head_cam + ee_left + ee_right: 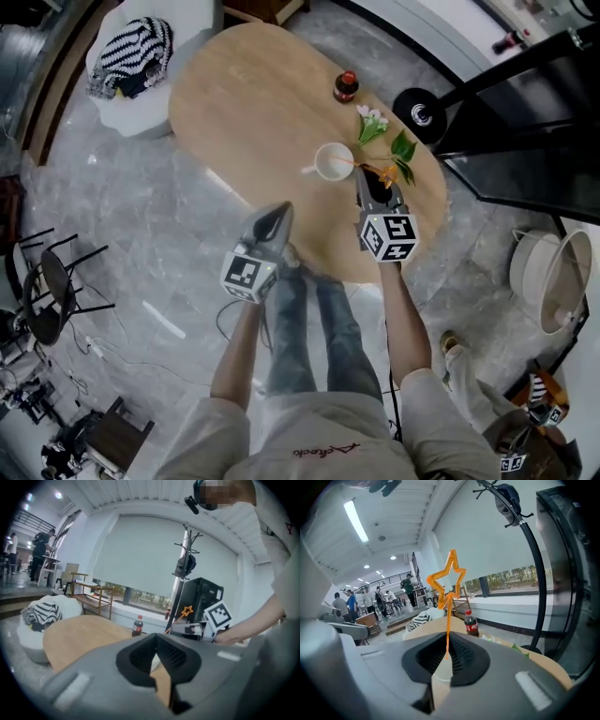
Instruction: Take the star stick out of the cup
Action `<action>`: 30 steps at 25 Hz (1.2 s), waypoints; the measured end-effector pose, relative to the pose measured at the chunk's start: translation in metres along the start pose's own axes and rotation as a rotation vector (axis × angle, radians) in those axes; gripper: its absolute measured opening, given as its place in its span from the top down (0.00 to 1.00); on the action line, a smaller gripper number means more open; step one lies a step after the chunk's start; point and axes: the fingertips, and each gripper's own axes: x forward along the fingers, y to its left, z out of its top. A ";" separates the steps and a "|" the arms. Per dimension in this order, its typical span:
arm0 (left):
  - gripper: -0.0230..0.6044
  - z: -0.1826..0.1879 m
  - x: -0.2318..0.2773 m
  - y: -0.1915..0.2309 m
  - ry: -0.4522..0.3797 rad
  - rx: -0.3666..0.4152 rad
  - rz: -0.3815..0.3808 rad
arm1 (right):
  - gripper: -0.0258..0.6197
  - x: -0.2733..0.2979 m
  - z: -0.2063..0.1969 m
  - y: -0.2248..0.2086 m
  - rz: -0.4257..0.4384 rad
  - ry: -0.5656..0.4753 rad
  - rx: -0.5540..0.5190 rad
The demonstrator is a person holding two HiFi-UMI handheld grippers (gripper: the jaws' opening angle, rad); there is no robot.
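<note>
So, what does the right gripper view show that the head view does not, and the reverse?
Only the right gripper view: the star stick with its star outline clear, clamped upright in the right gripper, plus ceiling lights and people far behind. Only the head view: the holder's legs, a black chair, and the whole oval of the table. Both: the stick, the table, the cola bottle, the striped cloth.

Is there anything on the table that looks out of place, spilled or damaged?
Only the flowers and green leaves look odd: they lie loose on the table beside the cup, in no vase. No spill shows.
</note>
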 end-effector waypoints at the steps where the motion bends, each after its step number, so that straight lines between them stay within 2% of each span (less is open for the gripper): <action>1: 0.96 0.012 -0.001 -0.002 -0.012 0.010 0.000 | 0.93 -0.006 0.010 0.003 0.000 -0.008 -0.007; 10: 0.96 0.129 -0.027 -0.030 -0.116 0.104 0.022 | 0.93 -0.085 0.111 0.040 0.002 -0.123 -0.044; 14: 0.97 0.171 -0.048 -0.052 -0.144 0.123 0.031 | 0.93 -0.120 0.145 0.058 0.009 -0.134 -0.086; 22: 0.97 0.255 -0.099 -0.091 -0.230 0.179 0.061 | 0.93 -0.185 0.235 0.094 0.029 -0.229 -0.143; 30: 0.97 0.308 -0.141 -0.124 -0.296 0.232 0.081 | 0.93 -0.237 0.295 0.126 0.042 -0.307 -0.195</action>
